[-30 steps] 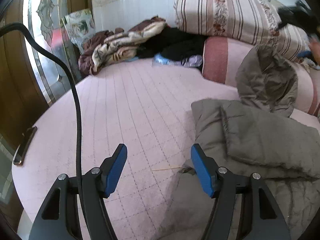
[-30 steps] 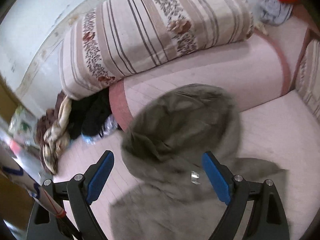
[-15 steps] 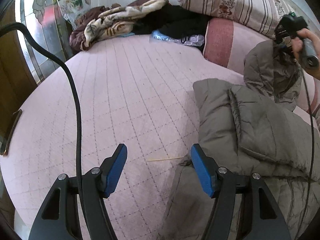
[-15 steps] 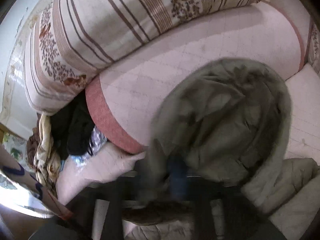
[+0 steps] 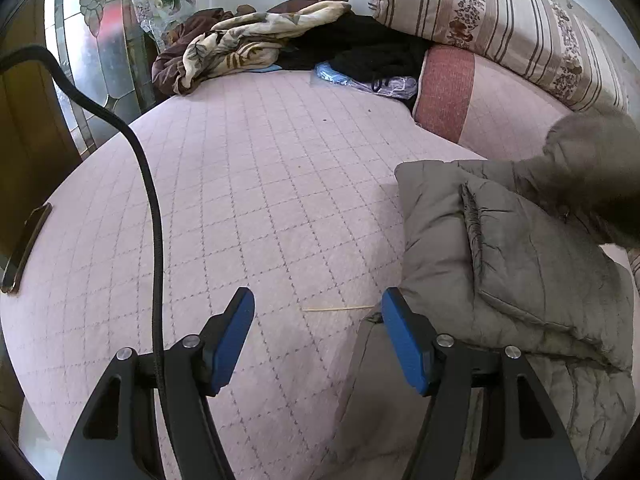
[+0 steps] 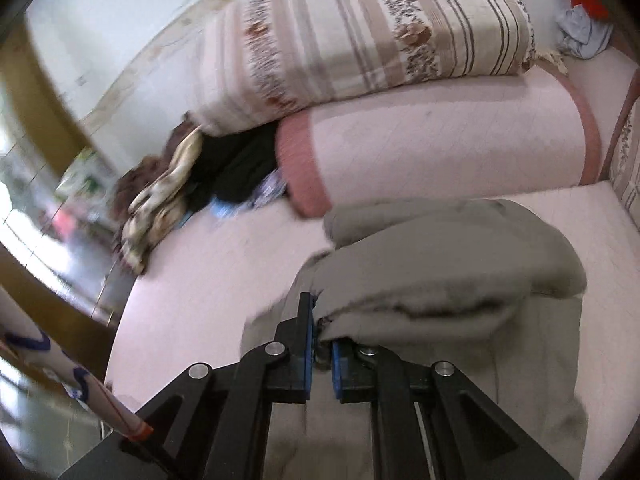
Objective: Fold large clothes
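Note:
A grey-olive padded jacket (image 5: 520,264) lies on the pink quilted bed (image 5: 256,200), partly folded over itself. My left gripper (image 5: 318,336) is open and empty, low over the bed at the jacket's left edge, its right finger next to the fabric. My right gripper (image 6: 320,344) is shut on the jacket's hood (image 6: 432,280) and holds it lifted over the jacket body. In the left wrist view the hood (image 5: 592,168) is a blurred grey mass at the right edge.
A striped floral quilt (image 5: 500,20) lies on a pink bolster (image 5: 480,104) at the back. A pile of brown, cream and black clothes (image 5: 272,44) lies at the far side. A phone (image 5: 24,248) rests at the bed's left edge. A thin stick (image 5: 340,309) lies between my left fingers.
My right gripper has closed on the hood and drawn it down over the jacket. My left gripper has stayed open and moved slightly nearer the bed.

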`<move>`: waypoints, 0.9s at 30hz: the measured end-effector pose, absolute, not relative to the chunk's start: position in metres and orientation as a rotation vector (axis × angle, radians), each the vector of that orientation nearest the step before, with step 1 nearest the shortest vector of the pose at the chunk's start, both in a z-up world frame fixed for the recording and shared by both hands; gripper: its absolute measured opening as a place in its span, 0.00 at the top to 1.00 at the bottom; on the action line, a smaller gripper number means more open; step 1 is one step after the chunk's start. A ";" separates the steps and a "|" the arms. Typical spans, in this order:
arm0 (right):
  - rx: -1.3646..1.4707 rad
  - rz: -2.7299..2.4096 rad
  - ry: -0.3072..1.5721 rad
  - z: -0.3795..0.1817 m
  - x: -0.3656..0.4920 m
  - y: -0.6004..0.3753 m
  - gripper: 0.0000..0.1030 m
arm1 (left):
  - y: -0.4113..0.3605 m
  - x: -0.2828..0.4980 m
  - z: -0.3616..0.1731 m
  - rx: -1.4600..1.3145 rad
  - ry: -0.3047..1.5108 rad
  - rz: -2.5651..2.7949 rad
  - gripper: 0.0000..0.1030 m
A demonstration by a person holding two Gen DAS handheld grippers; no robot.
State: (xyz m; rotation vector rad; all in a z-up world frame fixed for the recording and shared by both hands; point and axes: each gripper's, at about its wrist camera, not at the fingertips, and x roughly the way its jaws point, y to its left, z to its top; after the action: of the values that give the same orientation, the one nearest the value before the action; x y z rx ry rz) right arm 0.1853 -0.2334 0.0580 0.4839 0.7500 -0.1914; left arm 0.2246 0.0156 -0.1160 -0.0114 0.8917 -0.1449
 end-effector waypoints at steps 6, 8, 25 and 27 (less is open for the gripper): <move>0.599 -0.159 0.898 -0.044 0.144 -0.200 0.92 | 0.020 0.227 -0.117 -0.007 0.892 -0.118 0.37; 0.695 -0.184 0.948 -0.091 0.143 -0.204 0.92 | 0.024 0.230 -0.118 -0.014 0.901 -0.111 0.37; 0.606 -0.191 0.901 -0.092 0.097 -0.205 0.46 | 0.028 0.234 -0.120 -0.005 0.917 -0.092 0.37; 0.569 -0.180 0.899 -0.079 0.078 -0.205 0.46 | 0.030 0.233 -0.121 -0.012 0.916 -0.088 0.37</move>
State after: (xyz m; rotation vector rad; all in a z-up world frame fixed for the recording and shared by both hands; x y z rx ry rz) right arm 0.0777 -0.2048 -0.0793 0.5693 0.8991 -0.1802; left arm 0.2331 0.0304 -0.1208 -0.0116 0.9158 -0.0878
